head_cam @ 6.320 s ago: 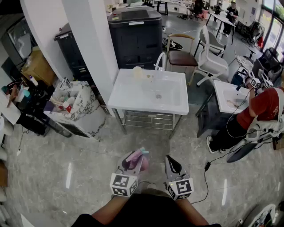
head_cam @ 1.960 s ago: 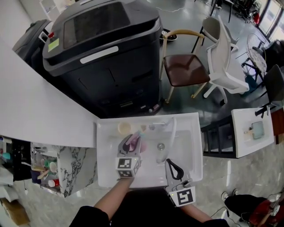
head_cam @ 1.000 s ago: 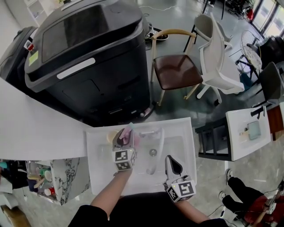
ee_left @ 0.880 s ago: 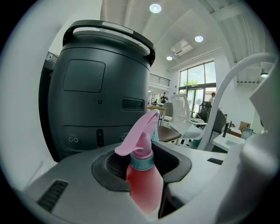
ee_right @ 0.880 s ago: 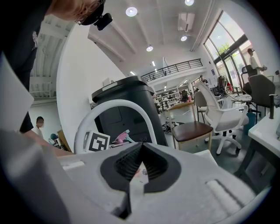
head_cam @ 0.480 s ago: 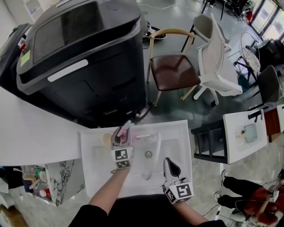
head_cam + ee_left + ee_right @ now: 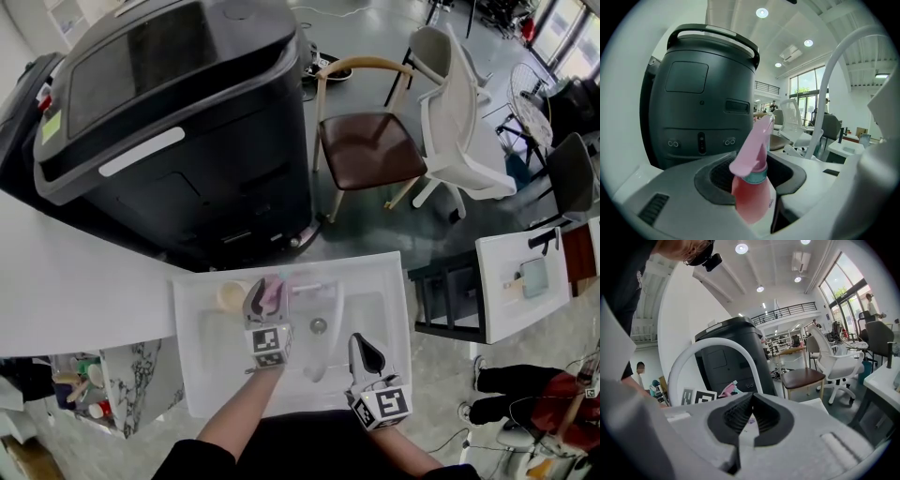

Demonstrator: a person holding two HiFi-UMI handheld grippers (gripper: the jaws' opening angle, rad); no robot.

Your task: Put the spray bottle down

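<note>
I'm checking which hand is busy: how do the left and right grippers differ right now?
The left gripper has the pink spray bottle between its jaws, which are opening; the right gripper has shut jaws with nothing between them. The left reaches to the sink's back; the right hangs near its front edge. Both carry marker cubes.

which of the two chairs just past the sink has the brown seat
The wooden-framed chair beside the black machine; the white swivel chair to its right is all white.
</note>
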